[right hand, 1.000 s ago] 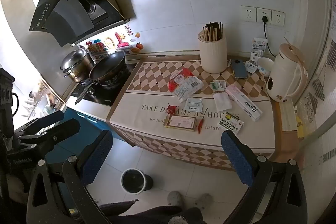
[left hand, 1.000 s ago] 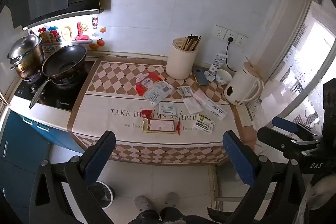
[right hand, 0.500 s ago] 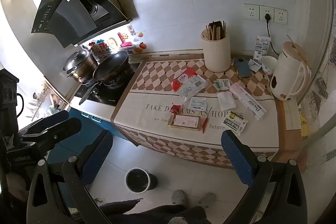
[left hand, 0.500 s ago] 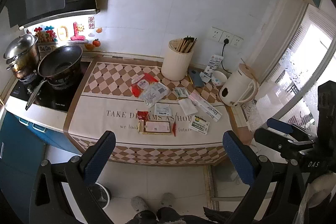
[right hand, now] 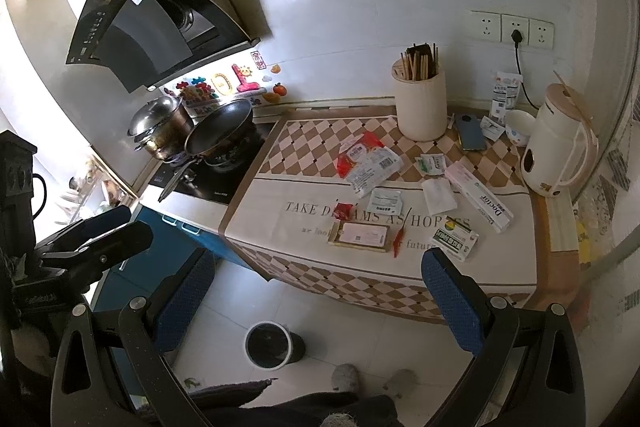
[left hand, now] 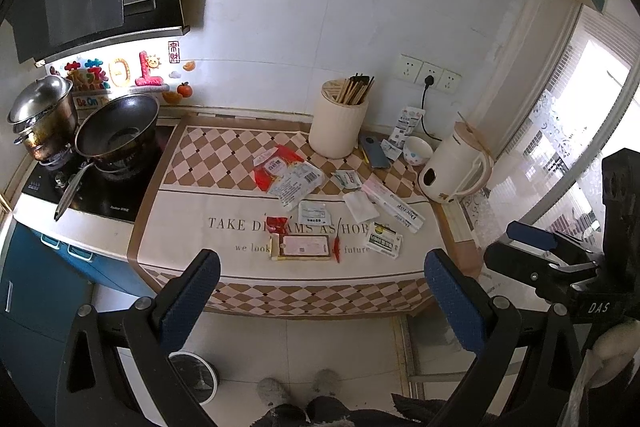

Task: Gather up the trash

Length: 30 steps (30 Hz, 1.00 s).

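Observation:
Several pieces of trash lie on the cloth-covered counter (left hand: 200, 235): a red and white wrapper (left hand: 286, 173), a flat cardboard box (left hand: 305, 247), a small green and white box (left hand: 385, 241), a long white box (left hand: 394, 203), small sachets (left hand: 315, 213) and a red strip (left hand: 338, 241). The same litter shows in the right wrist view, with the flat box (right hand: 362, 235) and the wrapper (right hand: 366, 163). A small bin (right hand: 269, 345) stands on the floor below the counter. My left gripper (left hand: 320, 303) and my right gripper (right hand: 316, 303) are both open and empty, held well back from the counter.
A stove with a wok (left hand: 116, 131) and a steel pot (left hand: 42, 119) is at the left. A utensil holder (left hand: 340, 123), a phone (left hand: 374, 151), a bowl (left hand: 416, 149) and a kettle (left hand: 454, 163) stand at the back right. A window is at the right.
Both views have drifted a little: the counter sits slightly further right in the right wrist view and slightly smaller in the left. Both grippers stay open; no object moved.

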Available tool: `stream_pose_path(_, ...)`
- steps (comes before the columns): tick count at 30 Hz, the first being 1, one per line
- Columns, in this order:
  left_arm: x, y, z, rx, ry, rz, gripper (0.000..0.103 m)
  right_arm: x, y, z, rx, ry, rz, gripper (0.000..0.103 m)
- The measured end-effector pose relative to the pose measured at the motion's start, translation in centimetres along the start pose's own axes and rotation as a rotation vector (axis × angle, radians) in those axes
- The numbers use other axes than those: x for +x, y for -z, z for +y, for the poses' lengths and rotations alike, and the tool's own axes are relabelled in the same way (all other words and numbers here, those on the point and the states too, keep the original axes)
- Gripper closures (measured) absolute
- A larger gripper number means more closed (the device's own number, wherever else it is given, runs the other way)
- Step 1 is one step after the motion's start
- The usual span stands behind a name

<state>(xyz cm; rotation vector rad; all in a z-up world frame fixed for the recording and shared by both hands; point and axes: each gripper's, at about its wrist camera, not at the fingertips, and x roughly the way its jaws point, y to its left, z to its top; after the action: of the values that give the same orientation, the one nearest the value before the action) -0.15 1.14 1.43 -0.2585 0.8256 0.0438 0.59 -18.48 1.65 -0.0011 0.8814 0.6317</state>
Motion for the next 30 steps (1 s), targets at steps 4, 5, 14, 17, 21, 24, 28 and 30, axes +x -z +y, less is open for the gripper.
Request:
stream_pose_path(4,-0.13,0.21,0.01,0.004,0.005,0.002,0.0,0.04,0.09,0.06,-0.003,-0.004,0.003,0.0)
stream_pose_path(5,-0.15,0.22,0.02,0.004,0.006,0.002,0.0,0.07,0.18,-0.11,-0.003,-0.005,0.003,0.0)
stream_pose_path(14,-0.16,0.25,-0.17,0.008,0.009,0.004,0.0,0.05,0.19,0.0,-0.001,-0.003,0.003,0.0)
stream_pose_path(17,-0.22,0.3,-0.23,0.006,0.011,0.004,0.0,0.04,0.23,0.02,-0.002,-0.002,0.003,0.0)
stream_pose_path(21,-0.16,0.16,-0.26,0.007,0.011,0.005,0.0,-0.03,0.25,0.0,0.001,0.001,0.001,0.0)
stream_pose_path(24,-0.07,0.13,-0.49,0.006,0.014,0.005,0.0,-0.16,0.39,-0.1,0.002,0.004,-0.003,0.0)
stream_pose_path(28,-0.06,0.06,-0.55,0.005,0.018,0.004,0.0,-0.33,0.55,-0.22,0.004,0.004,-0.006,0.0)
stream_pose_path(30,-0.04,0.02,-0.67,0.007,0.02,0.003,0.0,-0.36,0.57,-0.23,0.004,0.007,-0.006,0.0)
